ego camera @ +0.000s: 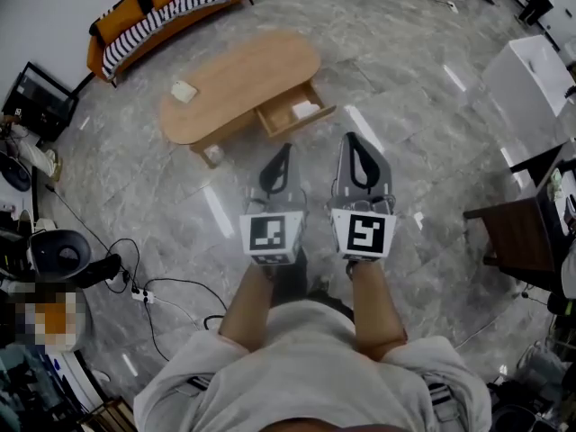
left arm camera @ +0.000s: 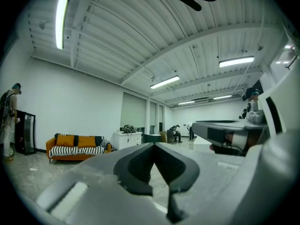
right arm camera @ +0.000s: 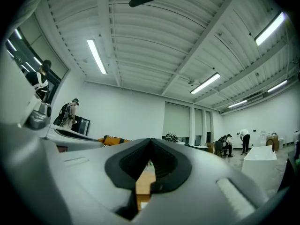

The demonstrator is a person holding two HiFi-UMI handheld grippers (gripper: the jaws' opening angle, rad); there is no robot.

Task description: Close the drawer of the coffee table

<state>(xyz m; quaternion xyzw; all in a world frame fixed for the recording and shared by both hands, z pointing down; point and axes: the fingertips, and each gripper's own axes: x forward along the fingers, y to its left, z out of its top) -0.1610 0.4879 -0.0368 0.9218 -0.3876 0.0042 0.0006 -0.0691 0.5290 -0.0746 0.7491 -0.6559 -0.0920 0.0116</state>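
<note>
Both claws clenched, nothing in either: left gripper [ego camera: 284, 151] and right gripper [ego camera: 352, 140] side by side over the grey marble floor [ego camera: 405, 151], apart from the one coffee table [ego camera: 238, 75]. Its single drawer [ego camera: 301, 122] stands pulled out toward them, one white item [ego camera: 307, 109] inside. One orange striped sofa [ego camera: 157, 12] beyond the table
</note>
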